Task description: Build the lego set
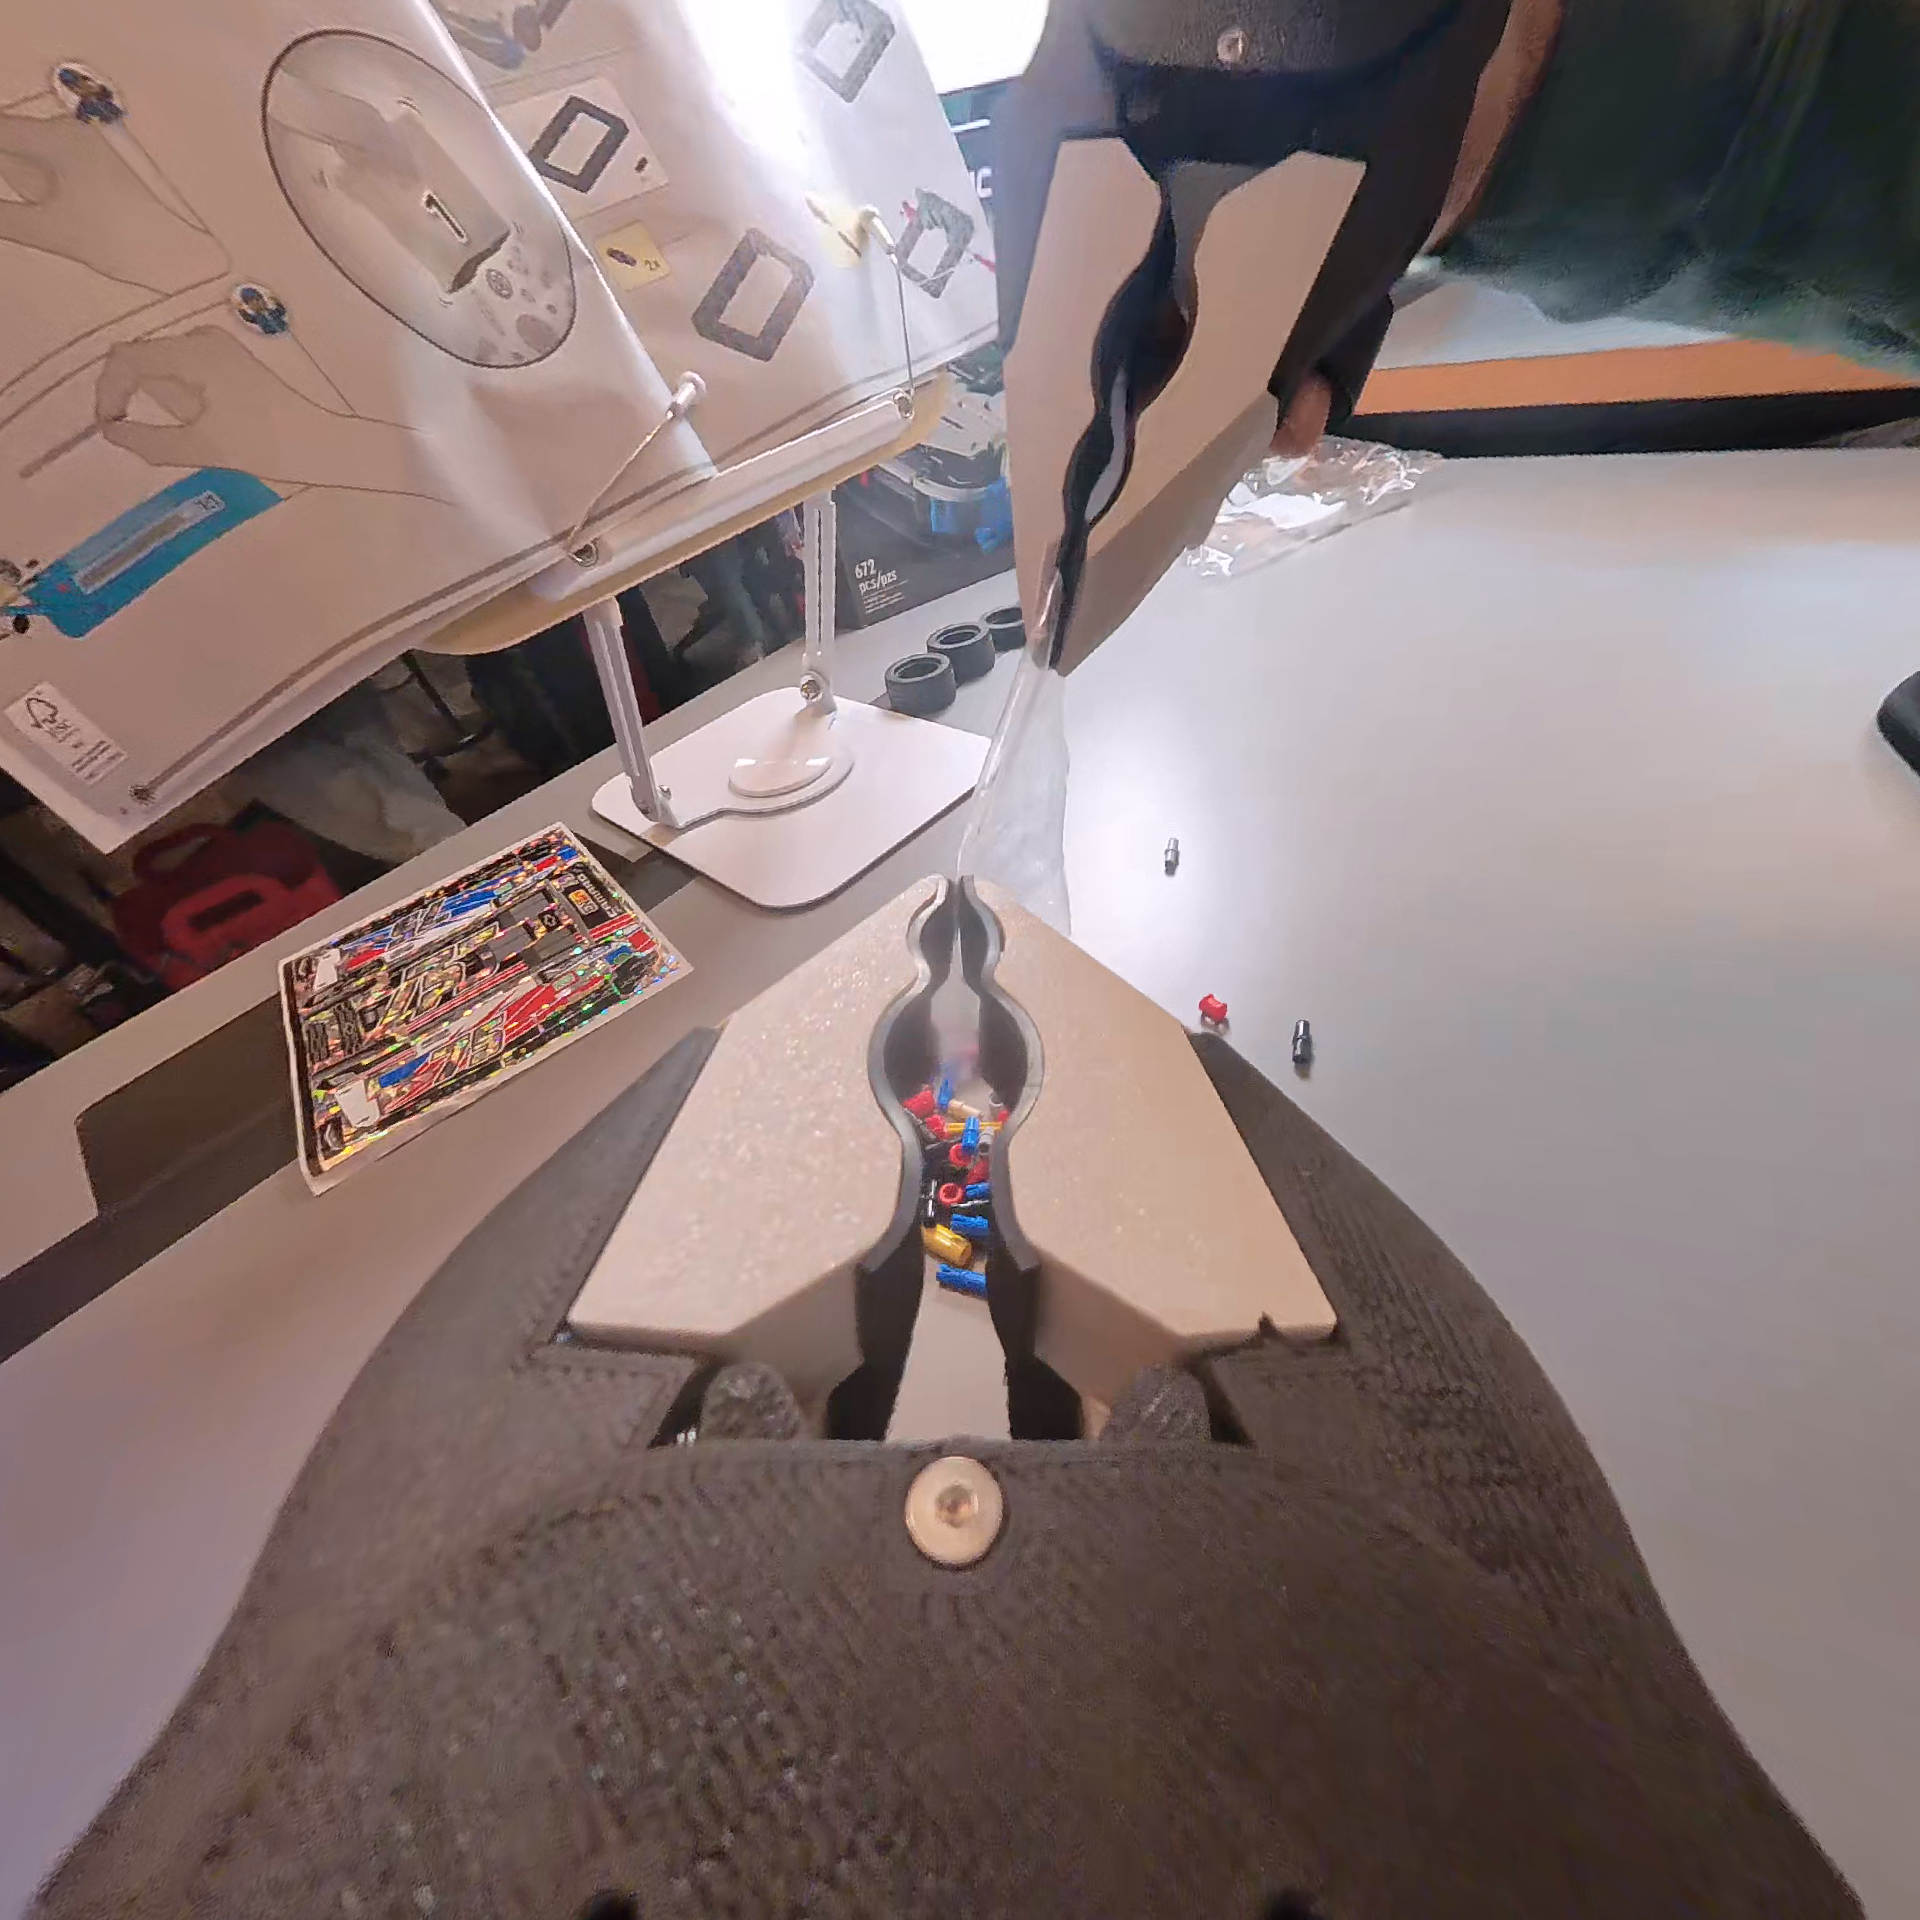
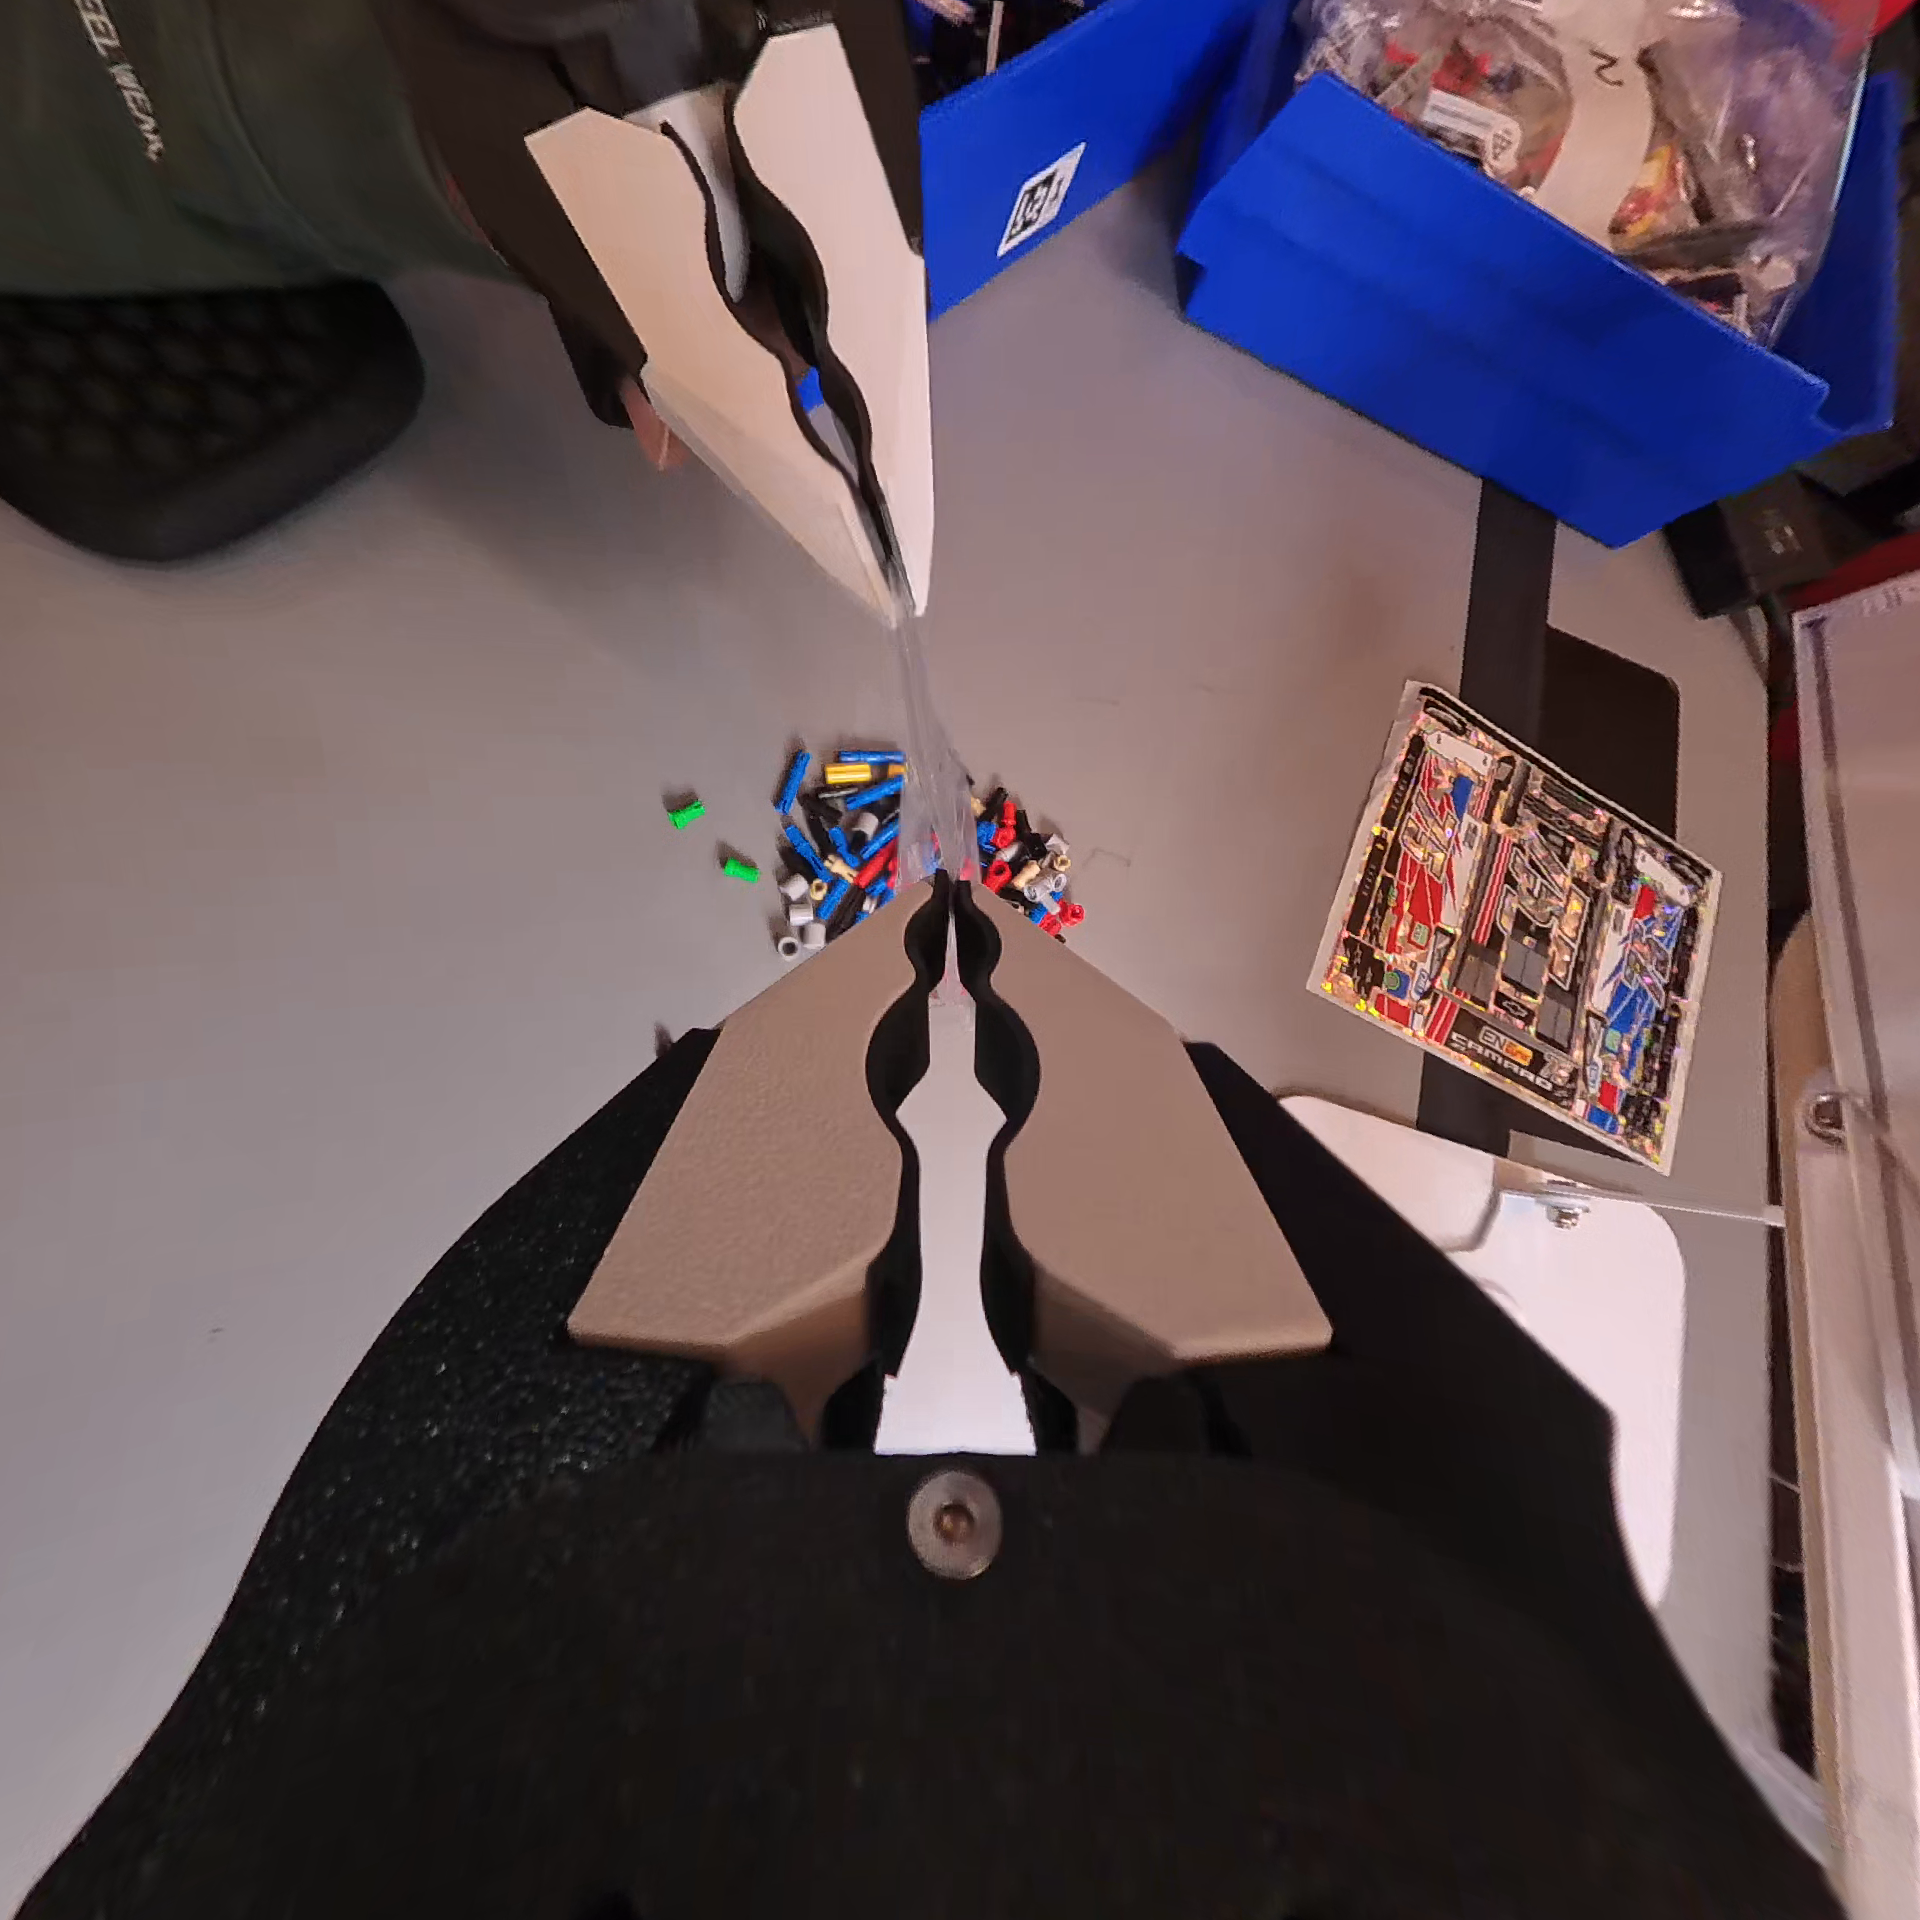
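Note:
A small clear plastic bag [image 1: 1013, 790] is stretched between both grippers above the grey table; it also shows in the right wrist view [image 2: 928, 748]. My left gripper [image 1: 954, 883] is shut on one end of it. My right gripper [image 2: 948, 883] is shut on the other end. Each gripper shows in the other's view, the right one [image 1: 1051, 623] and the left one [image 2: 900, 597]. A pile of small blue, red, black, grey and yellow lego pins [image 2: 894, 842] lies on the table under the bag, and shows through my left jaws [image 1: 951, 1174].
Loose pins lie apart: grey [image 1: 1171, 854], red [image 1: 1211, 1008], black [image 1: 1301, 1039], two green [image 2: 686, 812]. A shiny sticker sheet [image 1: 468, 997] [image 2: 1517, 925], an instruction booklet [image 1: 416, 312] on a white stand [image 1: 800, 800], three black tyres [image 1: 956, 655], crumpled plastic [image 1: 1309, 499] and blue bins [image 2: 1507, 312] surround the pile.

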